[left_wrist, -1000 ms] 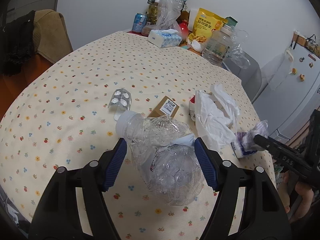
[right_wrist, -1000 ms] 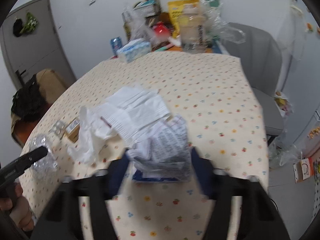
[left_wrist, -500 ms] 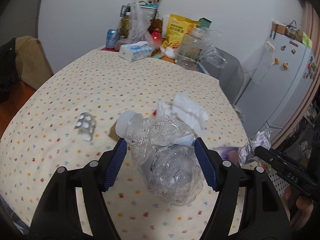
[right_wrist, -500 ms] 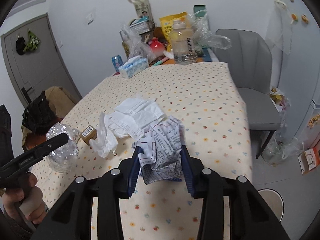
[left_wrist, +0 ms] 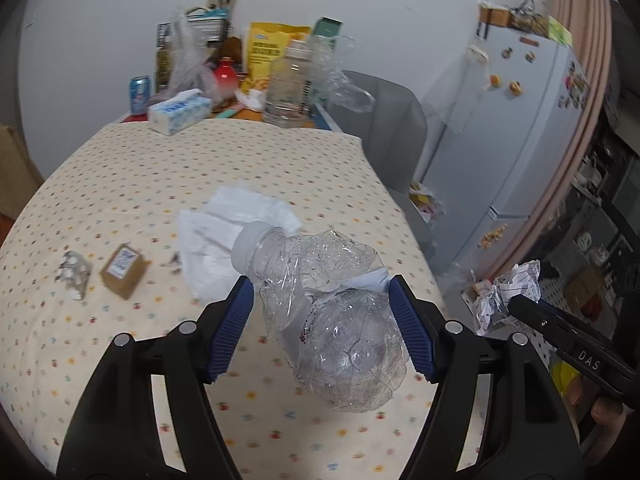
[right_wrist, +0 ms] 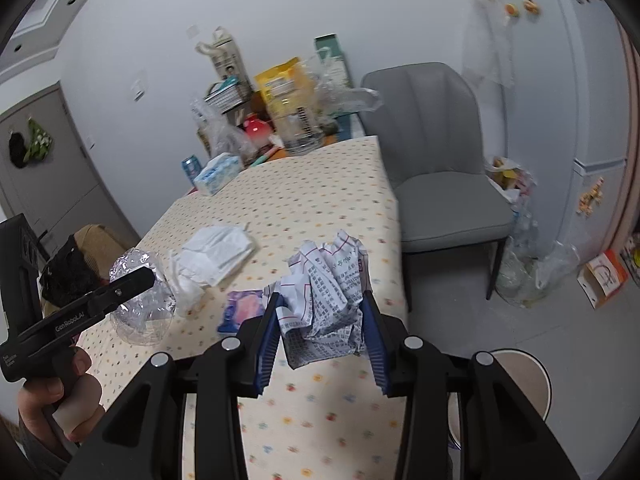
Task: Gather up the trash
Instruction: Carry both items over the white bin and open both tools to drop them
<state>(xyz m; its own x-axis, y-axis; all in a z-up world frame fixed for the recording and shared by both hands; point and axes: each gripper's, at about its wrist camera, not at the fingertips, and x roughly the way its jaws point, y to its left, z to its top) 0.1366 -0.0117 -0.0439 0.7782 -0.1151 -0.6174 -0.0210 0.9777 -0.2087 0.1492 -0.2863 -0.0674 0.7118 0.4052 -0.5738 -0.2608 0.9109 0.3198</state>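
My left gripper is shut on a crushed clear plastic bottle with a white cap, held above the table's near right part. The same bottle shows at the left of the right wrist view. My right gripper is shut on a crumpled printed paper ball, lifted over the table's right edge; that paper ball appears at the right of the left wrist view. On the dotted tablecloth lie white plastic wrapping, a small brown box, a blister pack and a purple packet.
At the table's far end stand a tissue box, a drink can, a clear jar, a yellow snack bag and plastic bags. A grey chair is right of the table, a round stool and floor bags nearby, a fridge beyond.
Both grippers have swung to the right and risen a little with their loads, rolling as they went. The trash left on the table now lies further left in both views.
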